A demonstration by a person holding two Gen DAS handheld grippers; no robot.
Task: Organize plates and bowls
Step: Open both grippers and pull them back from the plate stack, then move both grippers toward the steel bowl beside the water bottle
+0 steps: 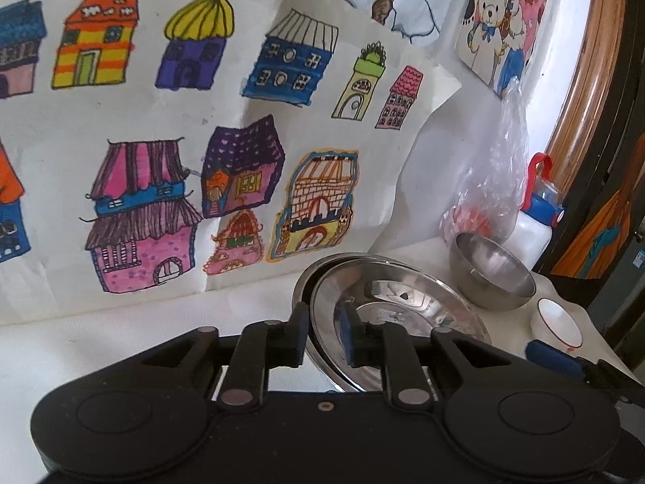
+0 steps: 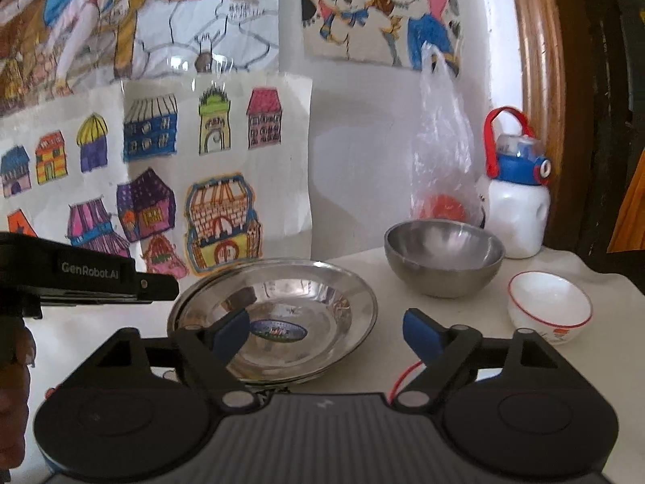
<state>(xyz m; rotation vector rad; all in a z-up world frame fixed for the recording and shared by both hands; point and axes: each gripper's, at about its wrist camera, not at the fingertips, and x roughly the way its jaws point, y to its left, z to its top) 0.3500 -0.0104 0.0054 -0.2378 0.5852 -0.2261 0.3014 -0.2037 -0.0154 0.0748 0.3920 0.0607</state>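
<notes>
The top steel plate is thin, hard and shiny, so it will likely be light but slippery. It will not bend. The rim is the best place to take hold of it.

The left tongs are almost closed on that rim, low in the middle of the left view. One pad is outside the plate and one is inside it. The plate sits tilted on another steel plate under it, on the white desk.

The right tongs are wide open and hold nothing. In the right view, the plates lie just past the left pad.

The steel bowl stands to the right of the plates, a bit farther back. The small white bowl sits at the right edge of the frame and may break if dropped.
</notes>
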